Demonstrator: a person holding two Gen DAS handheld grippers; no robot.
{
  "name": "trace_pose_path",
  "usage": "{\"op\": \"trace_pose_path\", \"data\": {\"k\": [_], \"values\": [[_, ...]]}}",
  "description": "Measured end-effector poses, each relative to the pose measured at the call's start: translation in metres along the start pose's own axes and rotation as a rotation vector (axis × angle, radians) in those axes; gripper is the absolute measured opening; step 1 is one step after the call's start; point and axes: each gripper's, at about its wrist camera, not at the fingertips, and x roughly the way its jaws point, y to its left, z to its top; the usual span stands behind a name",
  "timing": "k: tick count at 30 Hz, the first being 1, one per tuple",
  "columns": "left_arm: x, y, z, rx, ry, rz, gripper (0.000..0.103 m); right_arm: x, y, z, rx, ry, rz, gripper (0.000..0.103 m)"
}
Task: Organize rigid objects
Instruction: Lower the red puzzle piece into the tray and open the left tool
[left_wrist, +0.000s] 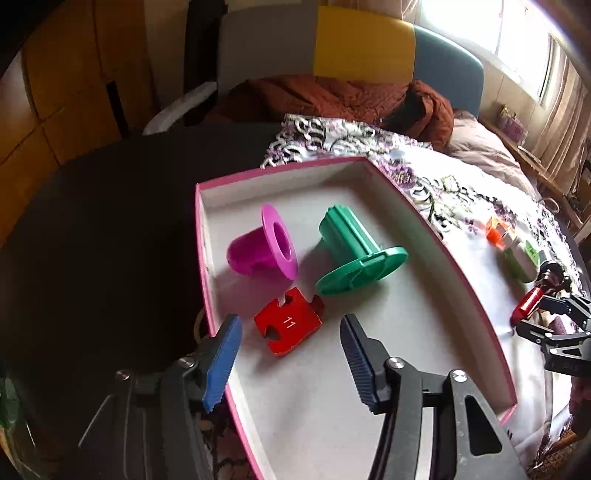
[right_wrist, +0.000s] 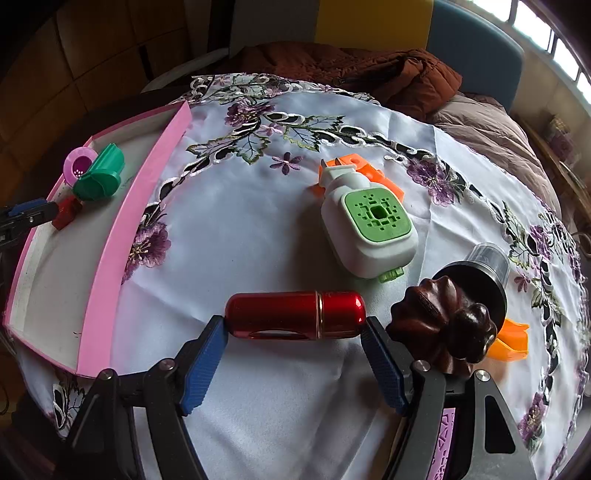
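Two ribbed blue pads tip the left gripper (left_wrist: 291, 350) at the bottom of its own view, and they stand apart with nothing pressed between them; a flat red puzzle-shaped piece (left_wrist: 289, 320) lies on the tray floor in the gap, clear of both pads. That piece is hard and glossy, with notched edges and a small printed number. It is one of three things in the pink-rimmed tray (left_wrist: 443, 236), a shallow box with a matte white floor. The other two lie above it in the frame: one magenta flanged cup (left_wrist: 264, 247) on its side with its open mouth turned right, and one green ribbed spool (left_wrist: 356, 251) with a wide round flange, also on its side.

In the right wrist view, the right gripper (right_wrist: 295, 328) has its two blue pads against the ends of one red metallic cylinder (right_wrist: 295, 314), a shiny capsule with a thin gold band, lying crosswise at lower centre on the embroidered white cloth (right_wrist: 258, 369). The jaws are spread wide to span its length. Just right of it sits one dark carved wooden knob (right_wrist: 443, 325) with rounded lobes, on a dark disc with a clear plastic cylinder (right_wrist: 487, 258) behind. At centre right lies one white plug-in device with a green perforated face (right_wrist: 369, 229), partly over an orange plastic piece (right_wrist: 373, 173). A second orange piece (right_wrist: 511, 339) shows at lower right. The tray fills the left edge.
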Motion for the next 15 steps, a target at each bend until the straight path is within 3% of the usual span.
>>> {"op": "trace_pose_path", "data": {"k": [10,15], "values": [[-0.036,-0.003,-0.032,-0.090,-0.019,-0.021,0.056,0.001,0.001,-0.001,-0.006,-0.001,-0.005,0.074],[-0.048,-0.012,-0.044,-0.065,-0.027,-0.019,0.056,0.001,0.001,-0.001,-0.009,-0.002,-0.005,0.074]]}}
